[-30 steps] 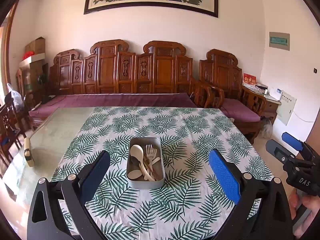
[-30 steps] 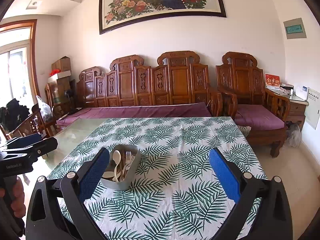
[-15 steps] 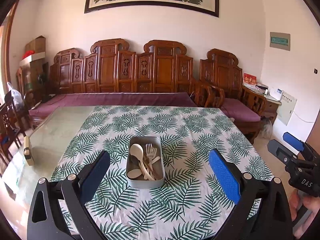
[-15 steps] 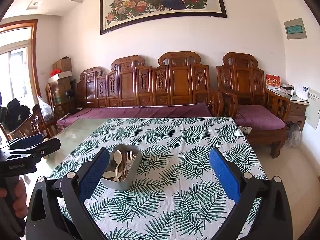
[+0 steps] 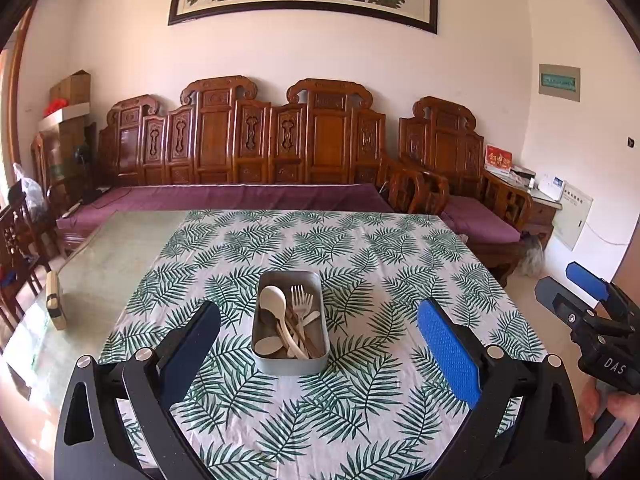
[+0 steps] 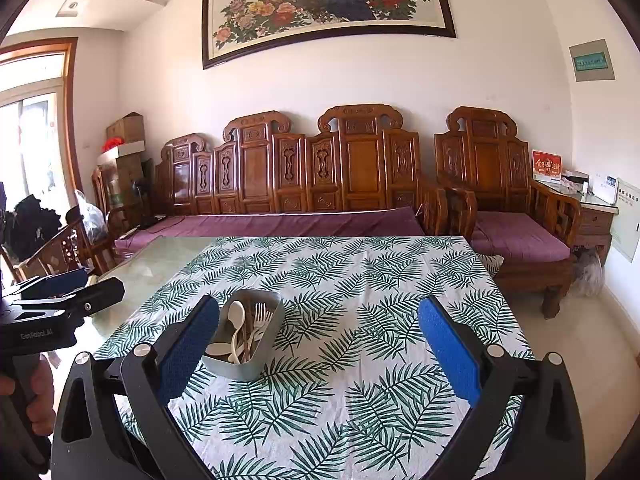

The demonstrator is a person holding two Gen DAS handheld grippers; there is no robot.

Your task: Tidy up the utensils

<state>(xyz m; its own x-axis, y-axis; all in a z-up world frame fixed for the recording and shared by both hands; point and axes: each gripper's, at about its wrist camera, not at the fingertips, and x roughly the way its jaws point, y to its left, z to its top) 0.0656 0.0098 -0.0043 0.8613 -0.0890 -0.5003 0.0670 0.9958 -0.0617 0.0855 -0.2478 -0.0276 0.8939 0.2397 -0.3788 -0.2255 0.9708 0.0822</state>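
Gaping wide and empty, the left gripper (image 5: 318, 344) has the metal tray (image 5: 291, 362) of light, stiff, probably slippery utensils (image 5: 290, 320) straight ahead between its fingers; handles look the best hold.

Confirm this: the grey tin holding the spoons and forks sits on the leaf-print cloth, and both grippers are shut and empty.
One thing is wrong: the grippers are not shut. The left gripper and the right gripper both stand open, as each wrist view shows. The rest holds: both are empty, and the grey tin with its spoons and forks sits on the leaf-print cloth.
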